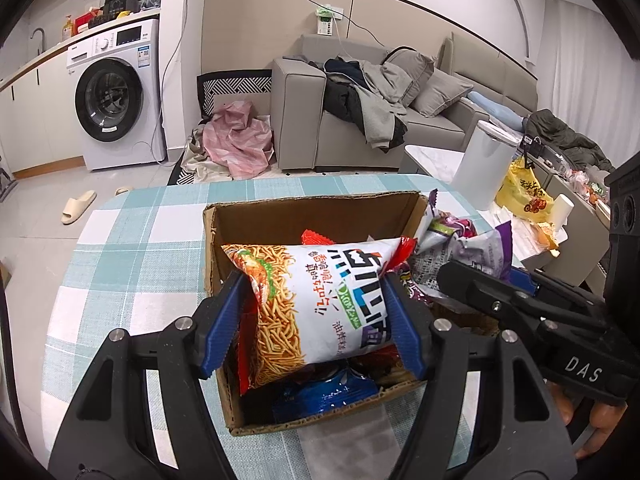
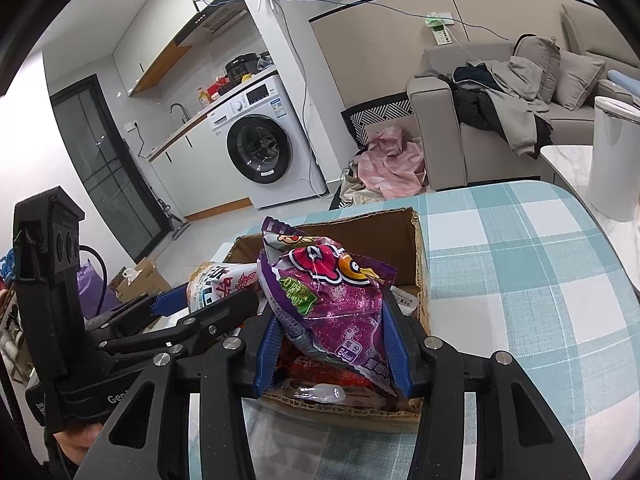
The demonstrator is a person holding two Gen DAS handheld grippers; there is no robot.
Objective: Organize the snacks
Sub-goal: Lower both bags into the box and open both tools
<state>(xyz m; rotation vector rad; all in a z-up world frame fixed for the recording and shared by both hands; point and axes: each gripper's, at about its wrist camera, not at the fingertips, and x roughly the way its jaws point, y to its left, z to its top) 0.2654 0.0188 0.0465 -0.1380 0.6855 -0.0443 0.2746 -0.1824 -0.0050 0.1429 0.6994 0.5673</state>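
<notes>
**Two snack bags held over the box**

My left gripper (image 1: pixel 314 312) pinches a white noodle bag (image 1: pixel 316 300) by its sides, its blue pads (image 1: pixel 224 320) pressing into the wrapper. The bag hangs over the open cardboard box (image 1: pixel 312 208), just above a blue packet (image 1: pixel 324 394) and red packets (image 1: pixel 316 237) lying inside. My right gripper (image 2: pixel 334 344) clamps a purple bag (image 2: pixel 328 296) between narrow-set jaws, above the same box's near end. The box stands on a table with a teal checked cloth (image 2: pixel 520 280). The two grippers sit side by side, close together.
</notes>
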